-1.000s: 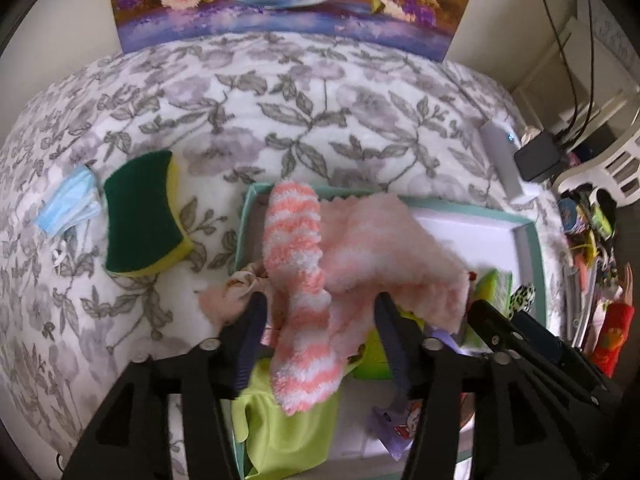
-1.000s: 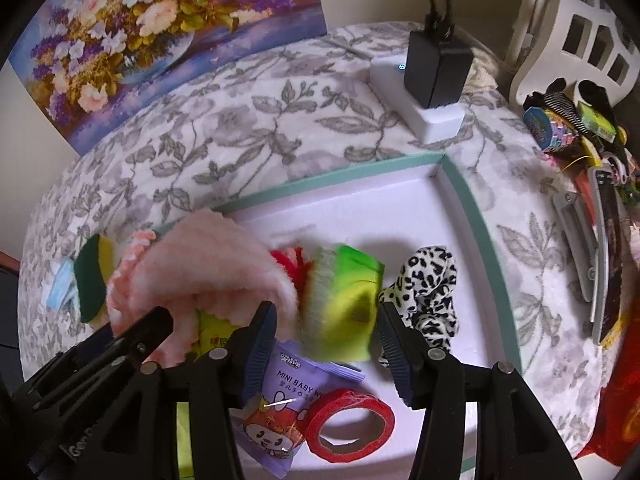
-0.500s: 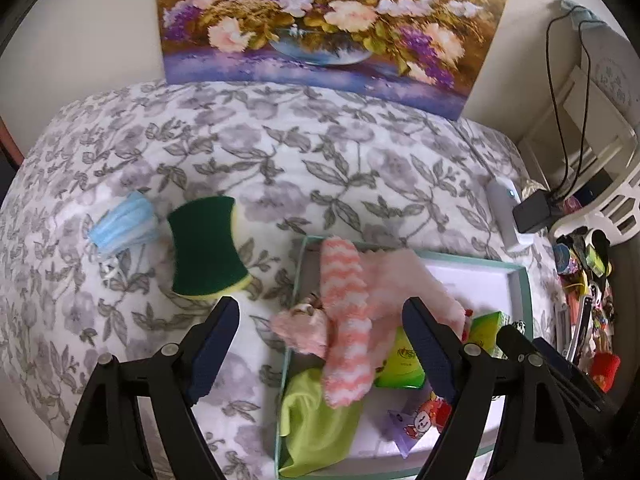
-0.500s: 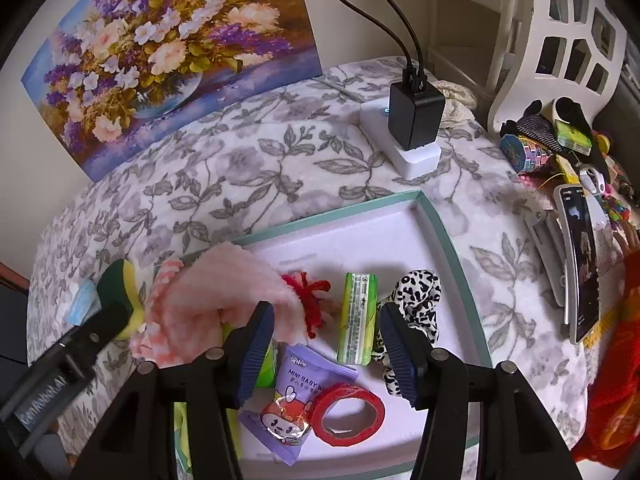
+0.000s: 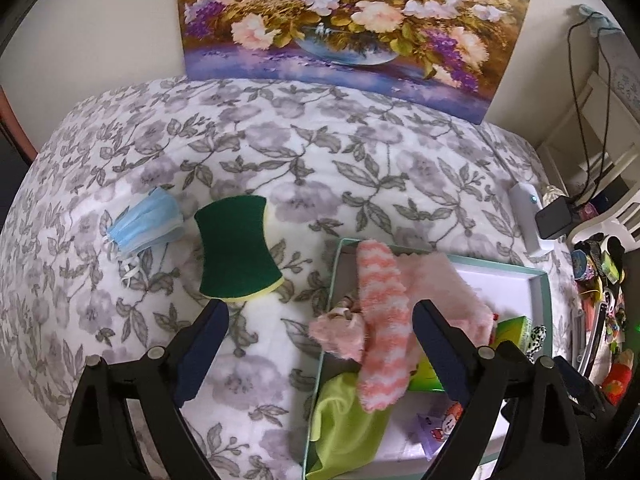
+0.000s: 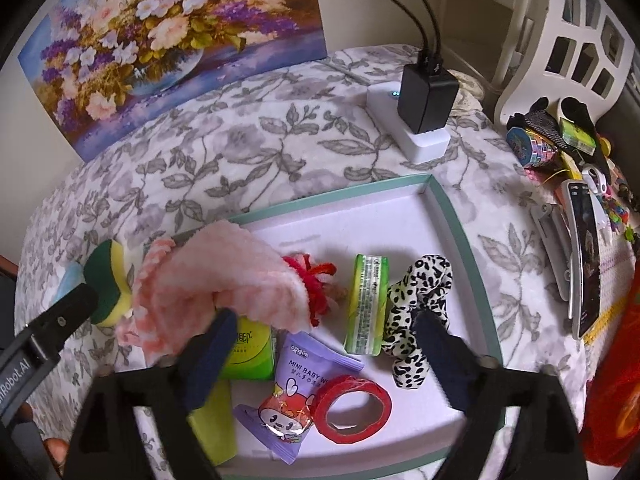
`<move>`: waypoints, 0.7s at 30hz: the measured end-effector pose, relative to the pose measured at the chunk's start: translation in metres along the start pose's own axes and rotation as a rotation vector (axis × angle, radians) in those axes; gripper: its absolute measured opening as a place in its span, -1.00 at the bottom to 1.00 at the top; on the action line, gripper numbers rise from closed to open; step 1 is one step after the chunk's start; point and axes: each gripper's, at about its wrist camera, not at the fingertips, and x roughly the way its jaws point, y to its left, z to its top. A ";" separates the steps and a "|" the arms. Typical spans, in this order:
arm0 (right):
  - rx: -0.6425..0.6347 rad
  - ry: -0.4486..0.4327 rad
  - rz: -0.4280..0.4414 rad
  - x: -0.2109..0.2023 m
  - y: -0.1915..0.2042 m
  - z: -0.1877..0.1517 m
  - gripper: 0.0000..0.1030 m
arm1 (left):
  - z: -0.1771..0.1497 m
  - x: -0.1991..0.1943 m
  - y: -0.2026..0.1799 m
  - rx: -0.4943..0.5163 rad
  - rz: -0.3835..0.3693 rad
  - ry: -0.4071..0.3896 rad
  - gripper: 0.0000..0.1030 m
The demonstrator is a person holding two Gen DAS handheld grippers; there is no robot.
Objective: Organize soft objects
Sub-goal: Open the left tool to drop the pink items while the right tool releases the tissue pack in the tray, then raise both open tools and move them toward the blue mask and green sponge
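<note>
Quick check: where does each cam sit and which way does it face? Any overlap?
Left wrist: on the left tool, looking down at the sponge, mask and tray's left end; both open fingers show.
Right wrist: on the right tool, over the tray; open fingers plus the left tool's arm show.
Shared: pink towel, striped sock, tray, painting.
</note>
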 end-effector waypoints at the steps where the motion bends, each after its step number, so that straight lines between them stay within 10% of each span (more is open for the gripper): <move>1: -0.003 0.000 0.001 0.001 0.001 0.000 0.91 | 0.000 0.002 0.002 -0.005 0.002 0.005 0.81; 21: -0.025 0.011 -0.066 0.022 0.029 0.009 1.00 | 0.028 0.021 0.055 -0.097 0.027 0.046 1.00</move>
